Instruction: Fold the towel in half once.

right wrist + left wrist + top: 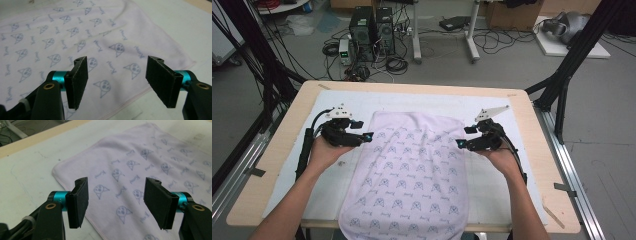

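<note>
Your pale printed cloth [409, 170] lies flat on the tabletop [282, 150]. Your left hand-held gripper [368, 136] hovers at its left edge, your right hand-held gripper [459, 143] at its right edge, both with jaws apart and empty.

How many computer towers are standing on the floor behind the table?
2. Both computer towers stand side by side on the floor beyond the table's far edge: the left one and the right one. Others may be hidden outside the picture.

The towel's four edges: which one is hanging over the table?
The near edge, on the person's side: the towel droops past the table there, while its other three edges lie flat.
</note>
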Tool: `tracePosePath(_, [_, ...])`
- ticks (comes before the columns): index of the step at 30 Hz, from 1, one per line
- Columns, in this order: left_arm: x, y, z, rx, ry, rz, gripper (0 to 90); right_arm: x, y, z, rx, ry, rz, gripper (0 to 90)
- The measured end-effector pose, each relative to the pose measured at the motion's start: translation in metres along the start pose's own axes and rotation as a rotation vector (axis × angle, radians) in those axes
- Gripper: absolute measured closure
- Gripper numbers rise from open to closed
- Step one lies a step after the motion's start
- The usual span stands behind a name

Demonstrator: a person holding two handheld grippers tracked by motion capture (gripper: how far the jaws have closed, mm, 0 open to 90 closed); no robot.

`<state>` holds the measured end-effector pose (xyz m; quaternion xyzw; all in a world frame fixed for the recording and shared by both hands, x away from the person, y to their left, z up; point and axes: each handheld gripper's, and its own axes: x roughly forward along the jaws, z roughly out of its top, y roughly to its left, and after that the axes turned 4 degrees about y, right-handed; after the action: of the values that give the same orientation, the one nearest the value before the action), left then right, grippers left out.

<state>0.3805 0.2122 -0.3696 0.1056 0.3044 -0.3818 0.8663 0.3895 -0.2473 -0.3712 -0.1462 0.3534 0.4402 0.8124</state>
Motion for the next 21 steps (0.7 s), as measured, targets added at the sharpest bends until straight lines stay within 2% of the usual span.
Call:
tracePosePath(1, [0.002, 0.003, 0.004, 0.009, 0.008, 0.013, 37.5, 0.0, -0.002, 0.003, -0.002, -0.005, -0.008, 34.9])
tracePosePath(2, [0.006, 0.008, 0.009, 0.01, 0.008, 0.03, 38.8, 0.002, -0.009, 0.009, 0.003, -0.001, -0.016, 35.6])
tracePosePath(5, [0.013, 0.015, 0.013, 0.009, 0.029, 0.047, 40.6, 0.007, -0.017, 0.011, 0.0, 0.012, -0.037, 38.1])
tracePosePath(6, [0.018, 0.019, 0.013, 0.007, 0.032, 0.06, 41.2, 0.009, -0.02, 0.01, 0.012, 0.011, -0.042, 38.5])
tracePosePath(8, [0.025, 0.024, 0.011, 0.003, 0.042, 0.072, 45.8, 0.02, -0.031, 0.006, 0.04, 0.042, -0.061, 41.5])
tracePosePath(10, [0.037, 0.03, 0.005, -0.008, 0.066, 0.077, 47.0, 0.024, -0.034, 0.004, 0.048, 0.051, -0.063, 43.4])
tracePosePath(11, [0.042, 0.032, 0.003, 0.0, 0.083, 0.084, 49.8, 0.03, -0.04, 0.001, 0.061, 0.063, -0.082, 45.5])
tracePosePath(13, [0.052, 0.033, 0.0, 0.014, 0.105, 0.101, 50.8, 0.032, -0.042, 0.0, 0.068, 0.068, -0.089, 45.8])
tracePosePath(14, [0.055, 0.035, -0.001, 0.016, 0.105, 0.103, 53.0, 0.039, -0.045, -0.002, 0.079, 0.081, -0.108, 47.1])
tracePosePath(15, [0.057, 0.036, -0.002, 0.015, 0.104, 0.108, 53.0, 0.039, -0.045, -0.002, 0.079, 0.081, -0.108, 47.1])
tracePosePath(17, [0.062, 0.04, -0.005, 0.0, 0.106, 0.125, 55.4, 0.045, -0.048, -0.004, 0.092, 0.093, -0.119, 48.1])
tracePosePath(18, [0.066, 0.044, -0.007, -0.027, 0.11, 0.115, 56.1, 0.047, -0.048, -0.005, 0.1, 0.093, -0.125, 48.8])
tracePosePath(21, [0.074, 0.048, -0.012, -0.054, 0.147, 0.116, 59.7, 0.06, -0.052, -0.012, 0.141, 0.074, -0.143, 50.4])
